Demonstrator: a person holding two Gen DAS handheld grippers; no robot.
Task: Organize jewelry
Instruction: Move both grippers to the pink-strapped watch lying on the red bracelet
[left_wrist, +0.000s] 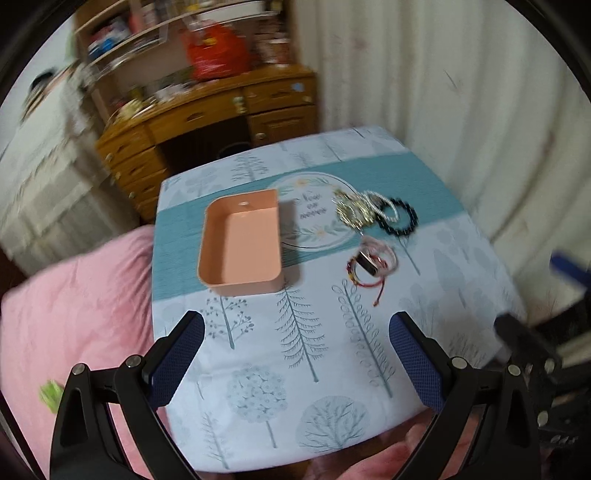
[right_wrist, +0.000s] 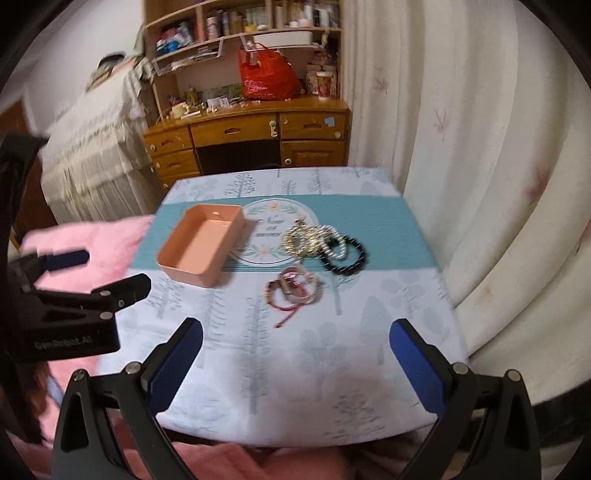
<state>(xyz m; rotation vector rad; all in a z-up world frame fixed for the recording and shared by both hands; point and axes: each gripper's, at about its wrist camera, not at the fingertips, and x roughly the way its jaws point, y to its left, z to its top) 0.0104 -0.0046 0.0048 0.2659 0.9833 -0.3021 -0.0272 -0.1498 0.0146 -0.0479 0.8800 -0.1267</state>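
Observation:
An empty peach box (left_wrist: 242, 243) sits on the tree-print tablecloth (left_wrist: 314, 350), left of the jewelry; it also shows in the right wrist view (right_wrist: 201, 245). To its right lie a gold and pearl chain pile (left_wrist: 360, 208) (right_wrist: 308, 236), a black bead bracelet (left_wrist: 399, 221) (right_wrist: 347, 256) and a pink and red bracelet bundle (left_wrist: 371, 264) (right_wrist: 295, 290). My left gripper (left_wrist: 295, 332) is open and empty above the table's near part. My right gripper (right_wrist: 295, 338) is open and empty, short of the bracelets. The left gripper also shows at the left edge of the right wrist view (right_wrist: 96, 273).
A pink quilt (left_wrist: 74, 332) lies left of the table. A wooden desk with shelves (right_wrist: 247, 129) and a red bag (right_wrist: 266, 77) stands behind. White curtains (right_wrist: 480, 147) hang on the right. A cloth-covered piece of furniture (right_wrist: 92, 147) stands at the back left.

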